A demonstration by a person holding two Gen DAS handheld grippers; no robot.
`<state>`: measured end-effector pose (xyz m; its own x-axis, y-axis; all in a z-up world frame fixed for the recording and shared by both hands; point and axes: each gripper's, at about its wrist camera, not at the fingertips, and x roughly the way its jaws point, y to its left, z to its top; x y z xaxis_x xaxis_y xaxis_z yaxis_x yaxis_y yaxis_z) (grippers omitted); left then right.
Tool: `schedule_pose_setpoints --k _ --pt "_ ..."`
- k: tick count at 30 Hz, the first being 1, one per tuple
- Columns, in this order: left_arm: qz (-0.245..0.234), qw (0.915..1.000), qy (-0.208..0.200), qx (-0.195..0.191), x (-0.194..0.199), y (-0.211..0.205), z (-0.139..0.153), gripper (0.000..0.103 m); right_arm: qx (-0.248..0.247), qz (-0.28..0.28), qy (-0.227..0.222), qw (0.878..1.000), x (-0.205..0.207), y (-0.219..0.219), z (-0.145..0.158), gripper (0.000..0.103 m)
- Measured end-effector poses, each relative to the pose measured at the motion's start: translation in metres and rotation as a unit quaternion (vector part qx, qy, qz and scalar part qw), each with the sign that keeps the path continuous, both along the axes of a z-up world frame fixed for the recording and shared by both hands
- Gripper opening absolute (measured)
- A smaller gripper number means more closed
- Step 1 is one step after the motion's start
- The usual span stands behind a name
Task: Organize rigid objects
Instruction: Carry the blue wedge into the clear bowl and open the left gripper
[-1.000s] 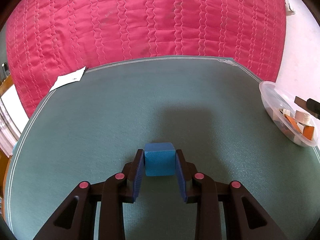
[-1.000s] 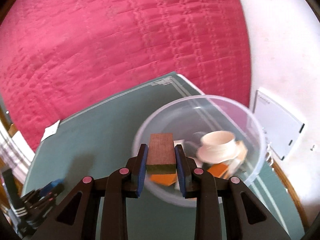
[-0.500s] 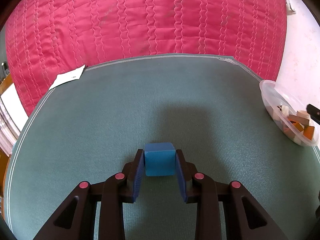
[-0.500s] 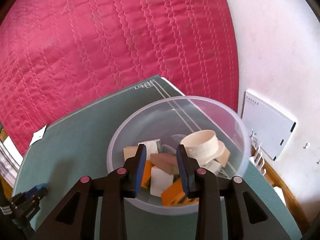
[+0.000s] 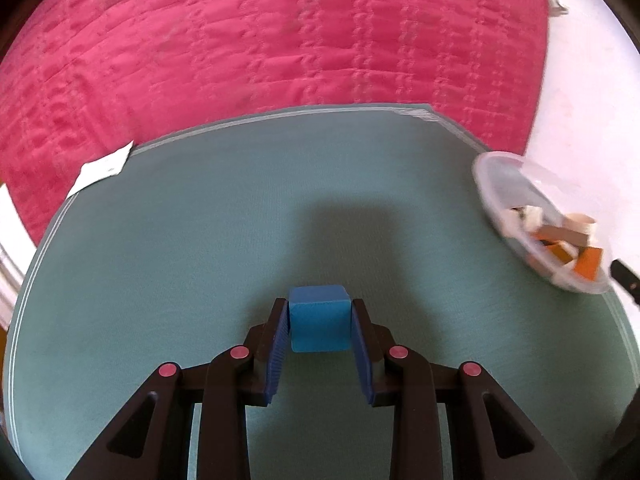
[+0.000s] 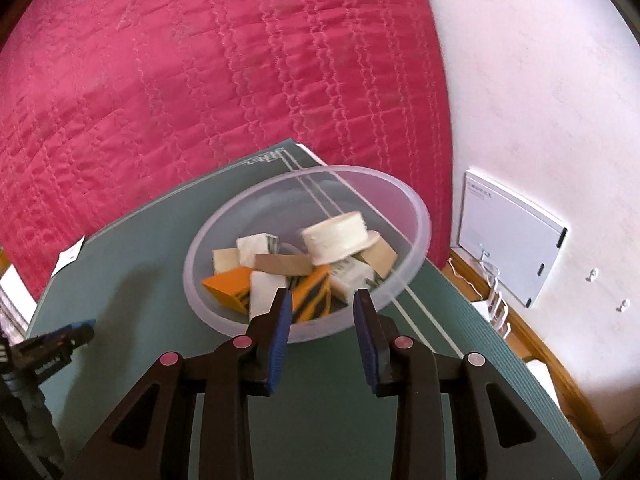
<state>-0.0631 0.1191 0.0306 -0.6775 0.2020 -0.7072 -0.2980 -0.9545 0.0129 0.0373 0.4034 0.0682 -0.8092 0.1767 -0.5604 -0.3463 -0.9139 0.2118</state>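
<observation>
My left gripper (image 5: 319, 312) is shut on a blue cube (image 5: 319, 323) and holds it over the green mat (image 5: 224, 216). A clear plastic bowl (image 6: 384, 192) sits at the mat's right edge; it also shows in the left wrist view (image 5: 496, 184). It holds several blocks: a brown wooden block (image 6: 283, 265), orange wedges (image 6: 228, 285), white pieces and a white round lid (image 6: 335, 237). My right gripper (image 6: 322, 300) is open and empty, just above the bowl's near rim. The left gripper also shows at the lower left of the right wrist view (image 6: 60, 340).
A pink quilted bedspread (image 5: 280, 40) lies beyond the mat. A white paper slip (image 5: 104, 168) lies at the mat's far left edge. A white wall with a grey panel (image 6: 508, 236) is on the right, with a wooden edge (image 6: 532, 344) beneath it.
My right gripper opened and let the brown wooden block drop into the bowl, then drew back a little. My left gripper still holds the blue cube and has shifted slightly toward the bowl.
</observation>
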Motion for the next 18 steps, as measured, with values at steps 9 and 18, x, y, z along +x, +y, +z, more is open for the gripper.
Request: schedule_pose_setpoints --k 9,18 --pt "-0.084 0.9961 -0.004 0.028 0.0 0.059 0.026 0.032 -0.015 -0.028 0.011 0.999 0.007 0.008 -0.004 0.039" --pt "-0.152 0.9877 -0.003 0.036 -0.013 0.118 0.039 0.032 -0.036 -0.064 0.027 0.997 0.016 0.02 -0.004 0.046"
